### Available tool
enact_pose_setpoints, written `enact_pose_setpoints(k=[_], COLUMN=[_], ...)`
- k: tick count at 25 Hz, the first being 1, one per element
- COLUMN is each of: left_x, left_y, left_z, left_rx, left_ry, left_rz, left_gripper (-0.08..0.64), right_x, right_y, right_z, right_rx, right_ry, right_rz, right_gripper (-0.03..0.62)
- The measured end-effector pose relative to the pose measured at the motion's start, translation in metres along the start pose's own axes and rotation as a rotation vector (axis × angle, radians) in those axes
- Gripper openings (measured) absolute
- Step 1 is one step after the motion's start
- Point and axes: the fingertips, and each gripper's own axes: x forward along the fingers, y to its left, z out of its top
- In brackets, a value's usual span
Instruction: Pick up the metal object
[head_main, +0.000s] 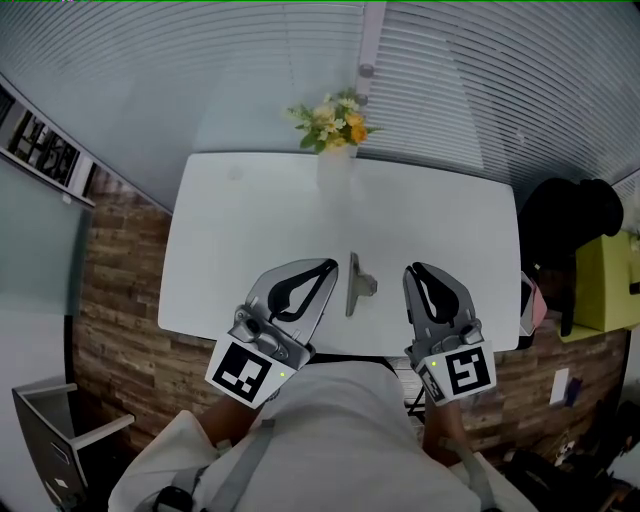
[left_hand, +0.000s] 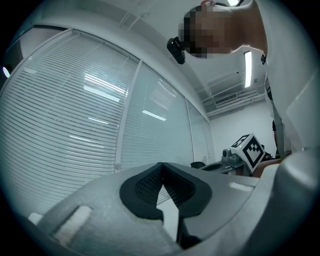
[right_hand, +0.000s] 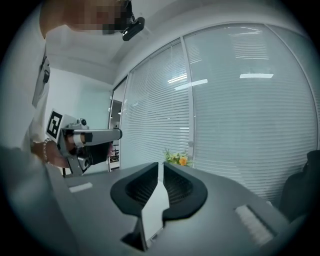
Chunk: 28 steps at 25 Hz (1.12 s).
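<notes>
- The left tongs (left_hand: 160, 166) are standing closed: the two dark pads (left_hand: 142, 186) are touching each other at the tips, and nothing is sitting between them.
- The right tongs (right_hand: 161, 166) are standing open by only a narrow slit. Their pads are not pressing on anything, and only the white surface (head_main: 250, 220) is showing through the gap.
- In the head view both tongs are reaching over the near edge of the surface and pointing away from the person. The left tongs are leaning a little toward the middle.
- The metal object (head_main: 357, 285) is standing on the surface between the two tongs, just beside their tips and a little nearer to the left ones. It is a thin grey piece, with a small part sticking out on its right side. It is touching neither of the tongs.
- A bunch of yellow and white flowers (head_main: 335, 122) is standing at the far edge of the surface, well apart from the metal object.
- Behind the surface, grey blinds (head_main: 480, 90) are covering the windows.
- A wooden floor (head_main: 110, 300) is showing to the left of the surface.
</notes>
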Motion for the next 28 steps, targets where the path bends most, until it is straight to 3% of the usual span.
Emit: enact_pose_setpoints(k=[28], left_x=[0.001], left_y=[0.019], left_z=[-0.007], left_rx=[-0.020], left_ry=[-0.002], left_rz=[0.012], left_gripper=[0.002], right_x=[0.046], right_y=[-0.021], right_z=[-0.208], right_rx=[0.193], right_ry=[0.327], right_rz=[-0.020], right_gripper=[0.104])
